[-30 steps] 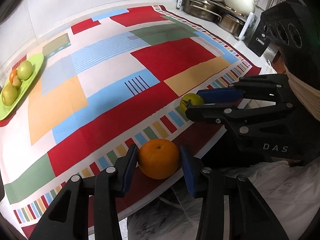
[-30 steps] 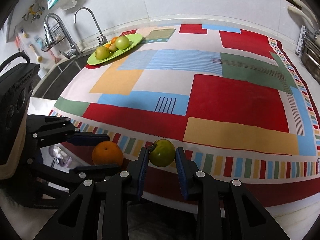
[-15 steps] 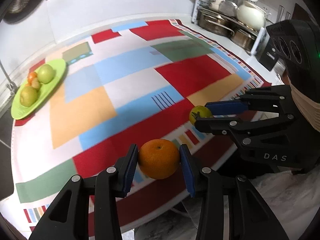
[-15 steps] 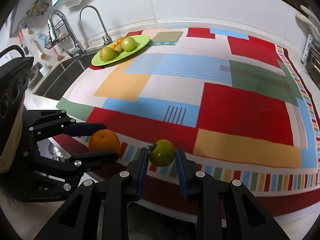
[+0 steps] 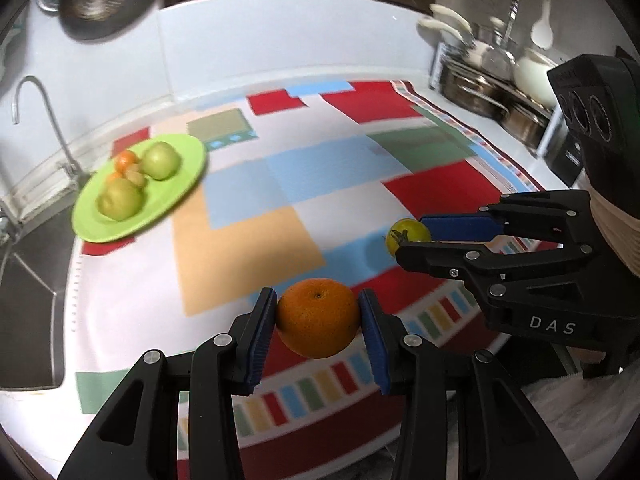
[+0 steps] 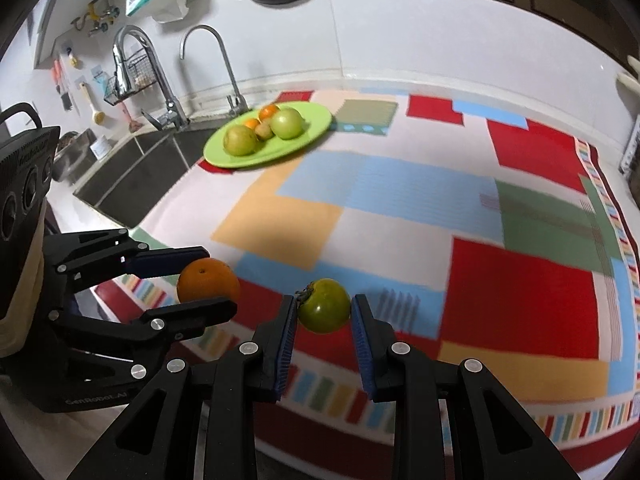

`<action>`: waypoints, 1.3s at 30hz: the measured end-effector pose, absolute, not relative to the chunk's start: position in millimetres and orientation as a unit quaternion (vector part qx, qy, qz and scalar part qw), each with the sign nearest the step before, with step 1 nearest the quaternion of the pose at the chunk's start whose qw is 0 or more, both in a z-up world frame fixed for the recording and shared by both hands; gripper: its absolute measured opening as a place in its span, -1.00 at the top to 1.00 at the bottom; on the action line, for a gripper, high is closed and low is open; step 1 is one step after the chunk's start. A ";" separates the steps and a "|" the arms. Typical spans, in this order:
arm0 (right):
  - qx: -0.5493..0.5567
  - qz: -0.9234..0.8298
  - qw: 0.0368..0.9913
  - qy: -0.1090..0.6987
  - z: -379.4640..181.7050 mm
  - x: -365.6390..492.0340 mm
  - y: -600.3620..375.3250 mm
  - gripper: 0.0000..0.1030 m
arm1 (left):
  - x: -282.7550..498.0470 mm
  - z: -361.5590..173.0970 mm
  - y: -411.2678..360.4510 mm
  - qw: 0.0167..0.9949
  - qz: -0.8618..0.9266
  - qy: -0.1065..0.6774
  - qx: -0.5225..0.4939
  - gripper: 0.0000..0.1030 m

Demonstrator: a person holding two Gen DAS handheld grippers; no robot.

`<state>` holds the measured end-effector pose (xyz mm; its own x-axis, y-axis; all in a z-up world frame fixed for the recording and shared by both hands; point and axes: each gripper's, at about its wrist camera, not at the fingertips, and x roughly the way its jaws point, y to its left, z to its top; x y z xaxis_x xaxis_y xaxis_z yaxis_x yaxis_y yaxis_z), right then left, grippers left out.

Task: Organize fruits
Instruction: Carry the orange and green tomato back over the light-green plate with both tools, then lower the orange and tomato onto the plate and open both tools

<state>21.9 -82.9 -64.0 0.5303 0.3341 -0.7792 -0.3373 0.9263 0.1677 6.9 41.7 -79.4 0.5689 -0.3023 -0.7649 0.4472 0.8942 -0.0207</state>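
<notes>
Left claw (image 5: 318, 320) clamped on orange (image 5: 318, 318); right claw (image 6: 324, 314) clamped on green tomato (image 6: 325, 311), both above cloth.

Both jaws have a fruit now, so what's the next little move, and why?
Probably carry both on toward the green plate. The orange and the green fruit are clamped and hang above the cloth, while the other fruits already sit on that plate, far off.

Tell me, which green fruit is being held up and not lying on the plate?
The small round green fruit with the dry stem, pinched in the right gripper. The other two round green fruits lie on the lime-green plate.
</notes>
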 end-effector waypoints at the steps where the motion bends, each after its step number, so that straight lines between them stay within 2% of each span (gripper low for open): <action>1: -0.003 0.193 0.876 0.441 -62.6 24.3 -79.8 0.44 | 9.2 -77.7 46.3 0.884 -0.207 0.409 0.085 0.19; 26: -0.005 0.226 0.904 0.364 -29.7 102.4 12.1 0.44 | 70.5 -46.0 155.3 0.931 -0.104 0.348 0.048 0.19; 39: -0.006 0.229 0.898 0.374 -41.3 161.2 56.3 0.44 | 131.9 -47.3 199.2 0.934 -0.088 0.340 0.065 0.19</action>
